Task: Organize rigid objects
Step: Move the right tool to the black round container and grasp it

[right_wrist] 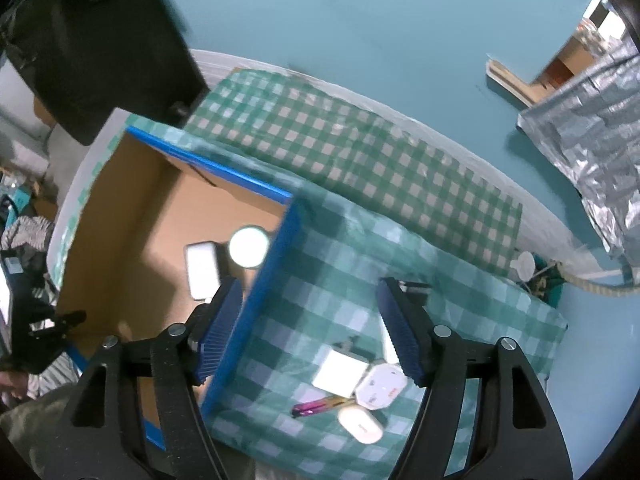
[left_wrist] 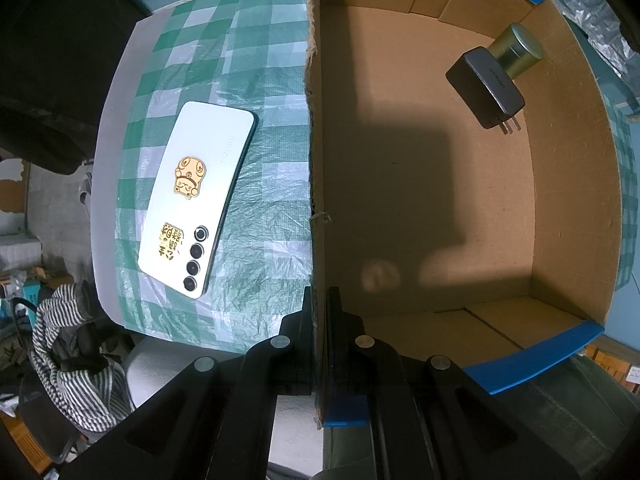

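My left gripper is shut on the side wall of an open cardboard box with blue edges. Inside the box lie a black charger plug and a gold-green round tin. A white phone with gold stickers lies face down on the checked cloth left of the box. My right gripper is open and empty, above the box's blue right edge. Under it lie a white square adapter, a white octagonal item, a purple-gold stick and a white oval case.
A green-and-white checked cloth covers the table. A crinkled silver foil bag is at the right. A striped garment hangs beyond the table's left edge. A cable and small white item lie at the cloth's far right.
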